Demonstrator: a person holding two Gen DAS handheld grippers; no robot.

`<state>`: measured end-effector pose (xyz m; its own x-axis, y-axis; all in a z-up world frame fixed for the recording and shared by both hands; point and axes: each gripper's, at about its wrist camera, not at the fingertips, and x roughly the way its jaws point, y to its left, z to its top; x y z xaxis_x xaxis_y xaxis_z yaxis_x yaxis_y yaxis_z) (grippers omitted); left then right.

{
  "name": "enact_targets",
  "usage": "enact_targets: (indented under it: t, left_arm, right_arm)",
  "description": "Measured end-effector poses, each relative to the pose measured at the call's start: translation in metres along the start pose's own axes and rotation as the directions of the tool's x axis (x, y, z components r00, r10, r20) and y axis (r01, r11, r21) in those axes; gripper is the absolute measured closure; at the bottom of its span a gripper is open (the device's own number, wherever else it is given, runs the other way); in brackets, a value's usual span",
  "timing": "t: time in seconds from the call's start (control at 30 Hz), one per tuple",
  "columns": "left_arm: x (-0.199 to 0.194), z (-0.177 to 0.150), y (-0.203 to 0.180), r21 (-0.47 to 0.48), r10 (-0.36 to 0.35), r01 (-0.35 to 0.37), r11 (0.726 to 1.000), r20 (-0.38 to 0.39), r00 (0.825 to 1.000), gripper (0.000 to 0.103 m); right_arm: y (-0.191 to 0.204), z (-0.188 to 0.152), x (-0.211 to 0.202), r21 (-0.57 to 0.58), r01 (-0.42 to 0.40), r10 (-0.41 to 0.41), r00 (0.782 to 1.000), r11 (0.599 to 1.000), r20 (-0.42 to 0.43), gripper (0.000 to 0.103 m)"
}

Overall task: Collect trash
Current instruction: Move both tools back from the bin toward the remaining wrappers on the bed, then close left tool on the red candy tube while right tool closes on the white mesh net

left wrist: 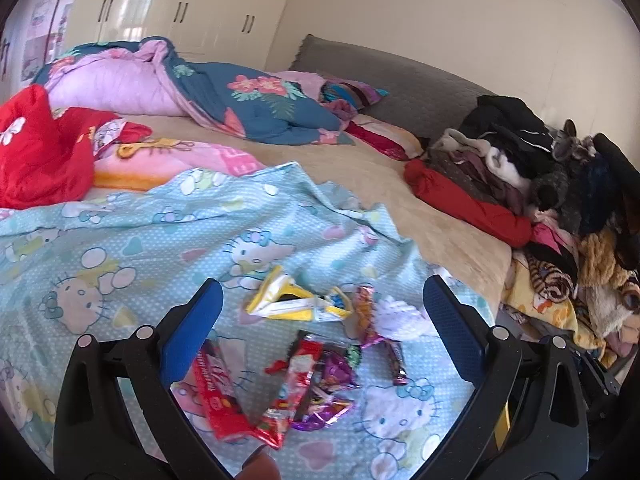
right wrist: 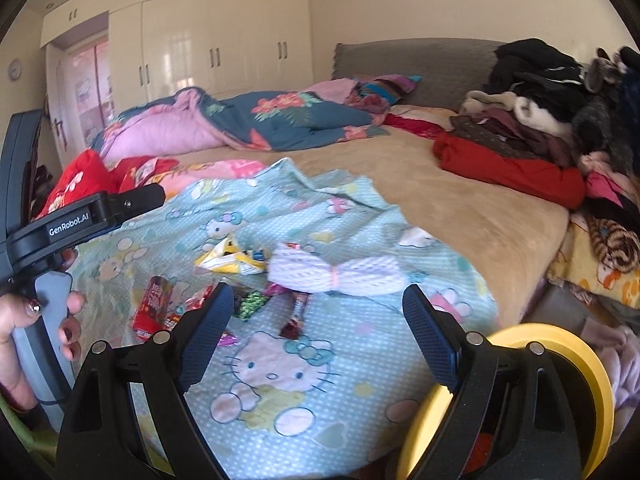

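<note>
Both grippers hover over a bed covered by a light-blue cartoon-cat sheet (left wrist: 132, 236), wrappers scattered on it.

Left gripper (left wrist: 322, 298): fingers (left wrist: 192, 332) wide apart, nothing between the pads. Trash lies in the gap and just below it. Yellow-white wrapper (left wrist: 288, 300) sits between the fingertips, slightly nearer the left one. White crumpled tissue (left wrist: 396, 316) is just inside the right fingertip. Orange-pink wrapper (left wrist: 366, 312) lies between those two. Red flat packet (left wrist: 218, 392) is close along the left finger's inner side, lower down. Red candy wrapper (left wrist: 296, 380) and purple foil wrapper (left wrist: 328, 396) lie mid-gap, nearer the camera than the tips. Small dark stick wrapper (left wrist: 396, 362) sits toward the right finger.

Right gripper (right wrist: 318, 300): fingers (right wrist: 430, 336) also wide apart, empty. White tissue (right wrist: 336, 274) lies just beyond the tips, centred in the gap. Yellow-white wrapper (right wrist: 232, 260) lies beyond and left of the left fingertip. Red packet (right wrist: 154, 306) is left of the left finger, outside the gap. Green-black wrapper (right wrist: 250, 302) touches or nearly touches the left fingertip's inner edge; cannot tell which. Dark stick wrapper (right wrist: 298, 314) is inside the gap.

Yellow round bin rim (right wrist: 576, 356) shows behind the right finger, lower right. A hand (right wrist: 24, 328) holding the other gripper's handle is at far left. Clothes pile (right wrist: 560, 120) lies far right, well apart from the trash.
</note>
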<state>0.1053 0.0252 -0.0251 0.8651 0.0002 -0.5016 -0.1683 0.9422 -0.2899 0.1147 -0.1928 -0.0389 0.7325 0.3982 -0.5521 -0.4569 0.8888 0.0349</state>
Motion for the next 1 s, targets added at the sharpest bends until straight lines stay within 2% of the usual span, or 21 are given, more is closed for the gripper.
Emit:
enact_targets:
  t: [0.37, 0.6, 0.8, 0.9, 1.0]
  left_arm:
    - [0.009, 0.001, 0.036, -0.049, 0.063, -0.064, 0.997, -0.027, 0.998, 0.011]
    - [0.025, -0.011, 0.058, -0.086, 0.088, -0.097, 0.992, -0.111, 0.990, 0.011]
    - [0.038, -0.026, 0.075, -0.125, 0.092, -0.117, 0.985, -0.189, 0.978, 0.011]
    - [0.043, -0.032, 0.081, -0.142, 0.097, -0.129, 0.981, -0.215, 0.972, 0.018]
    - [0.048, -0.039, 0.083, -0.148, 0.087, -0.125, 0.981, -0.242, 0.966, 0.025]
  right_arm:
    - [0.026, 0.009, 0.040, -0.080, -0.025, 0.020, 0.998, 0.996, -0.067, 0.019]
    - [0.024, 0.017, 0.072, -0.132, 0.015, -0.031, 0.992, 0.991, -0.119, 0.019]
    - [0.024, 0.017, 0.113, -0.215, 0.042, -0.086, 0.976, 0.976, -0.198, 0.019]
    - [0.024, 0.014, 0.132, -0.248, 0.048, -0.109, 0.966, 0.968, -0.237, 0.019]
    - [0.024, 0.015, 0.142, -0.260, 0.043, -0.109, 0.964, 0.965, -0.244, 0.020]
